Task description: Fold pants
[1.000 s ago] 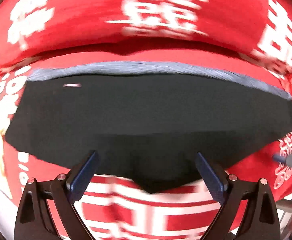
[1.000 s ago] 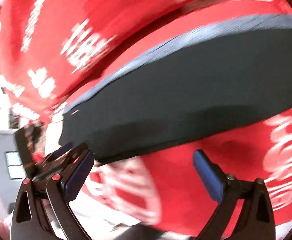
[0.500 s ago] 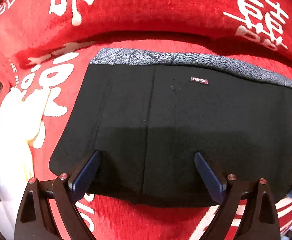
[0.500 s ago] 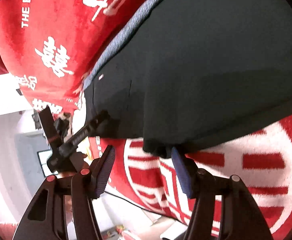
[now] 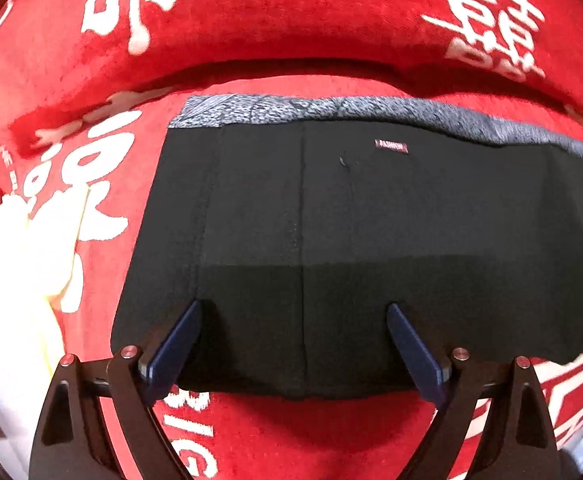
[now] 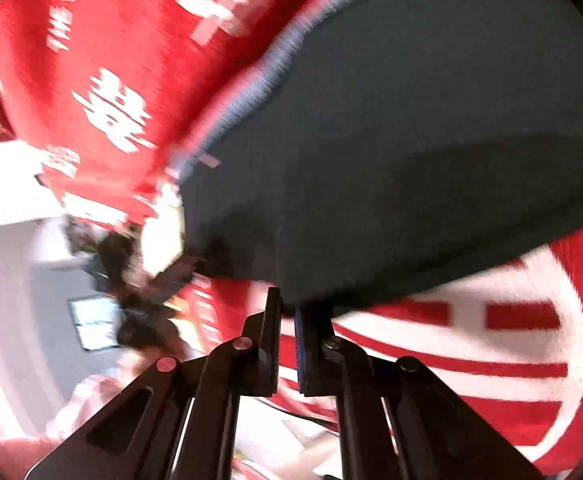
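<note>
Change since earlier frames: both cameras came in lower and closer over the pants; blur cleared in the left wrist view; the right gripper's jaws went from wide to nearly together, closing in the last half second.
Blanket (image 5: pixel 331 32): red, plush, white characters and letters; lay under everything, a fold or ridge ran across the far side.
Pale patch (image 5: pixel 23 260): cream-white area at the far left of the blanket, washed out, could not tell what it was.
Pants (image 5: pixel 371 240): black, folded into a broad flat rectangle on the blanket, near edge towards the camera.
Waistband (image 5: pixel 331 106): grey patterned strip along the far edge of the pants.
Label (image 5: pixel 391 146): small red tag just below the waistband, right of the centre seam.
Left gripper (image 5: pixel 294 320): tongs wide, blue pads apart over the near part of the pants, one each side of the seam; nothing pinched; contact with the cloth could not be told.
Right wrist view: heavily blurred.
Left gripper seen from the right (image 6: pixel 139 280): dark shape at the pants' left corner, detail lost to blur.
Right gripper (image 6: pixel 287 312): tongs narrow, almost together, at the near edge of the pants (image 6: pixel 411 160); black hem reached the fingertips and looked pinched between them, though blur left that unsure.
Blanket under the right gripper (image 6: pixel 511 360): red and white stripes.
</note>
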Available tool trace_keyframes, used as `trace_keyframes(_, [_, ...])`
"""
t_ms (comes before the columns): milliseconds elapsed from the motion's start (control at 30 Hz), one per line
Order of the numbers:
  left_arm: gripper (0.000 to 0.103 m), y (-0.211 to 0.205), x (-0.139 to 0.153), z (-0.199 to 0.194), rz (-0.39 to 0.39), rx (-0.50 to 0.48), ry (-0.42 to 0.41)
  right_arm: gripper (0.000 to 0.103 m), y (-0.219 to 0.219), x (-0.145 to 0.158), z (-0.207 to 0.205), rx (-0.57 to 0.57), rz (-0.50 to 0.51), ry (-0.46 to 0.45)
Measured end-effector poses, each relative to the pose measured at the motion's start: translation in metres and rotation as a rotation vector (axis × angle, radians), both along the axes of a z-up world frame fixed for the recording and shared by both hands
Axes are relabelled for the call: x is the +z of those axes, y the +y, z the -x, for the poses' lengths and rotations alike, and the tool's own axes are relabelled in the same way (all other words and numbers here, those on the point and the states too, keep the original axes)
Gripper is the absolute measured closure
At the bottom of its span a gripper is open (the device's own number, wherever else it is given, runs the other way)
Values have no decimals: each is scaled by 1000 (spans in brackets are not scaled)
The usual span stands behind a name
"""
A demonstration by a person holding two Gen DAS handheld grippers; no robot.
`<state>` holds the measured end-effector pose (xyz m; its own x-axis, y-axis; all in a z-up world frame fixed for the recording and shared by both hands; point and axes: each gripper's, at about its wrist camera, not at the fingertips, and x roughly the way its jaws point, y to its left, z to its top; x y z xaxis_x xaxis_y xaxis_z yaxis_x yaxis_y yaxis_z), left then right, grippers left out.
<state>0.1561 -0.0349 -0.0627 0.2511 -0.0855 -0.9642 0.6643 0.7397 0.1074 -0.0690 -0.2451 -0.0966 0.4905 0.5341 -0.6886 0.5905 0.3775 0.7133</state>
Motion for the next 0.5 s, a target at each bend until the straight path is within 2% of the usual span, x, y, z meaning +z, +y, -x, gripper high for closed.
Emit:
trace_keyframes(33, [9,-1,1,2,-10,-5,-7,102,4,-10,1,28,29,42])
trace_keyframes(67, [9,-2,3,4,-22,-1,-7,103,7,-22,4,48,28,83])
trace_keyframes(100, [9,-4,6,6,-36,1,-8,103,8,-25,6,41,-8,88])
trace_keyframes(167, [9,-7,16,13,-55,-6,-16,98,6,-19,15,47,-32,103])
trace_keyframes(233, [9,-14,30,26,-12,-17,-2,95,-3,2,23,65,9,80])
trace_keyframes(267, [9,-21,36,34,14,-27,2,91,-11,15,26,67,49,70])
trace_keyframes(300, [9,-28,39,38,32,-37,7,80,-21,26,27,69,98,64])
trace_keyframes(333, [9,-40,40,45,54,-54,17,62,-32,37,24,71,156,62])
trace_keyframes(367, [9,-57,40,54,76,-76,32,56,-47,49,19,72,237,55])
trace_keyframes(433, [9,-93,30,71,95,-125,50,54,-67,59,10,87,346,52])
trace_keyframes(500, [9,-118,15,83,86,-166,64,54,-88,54,-2,107,414,99])
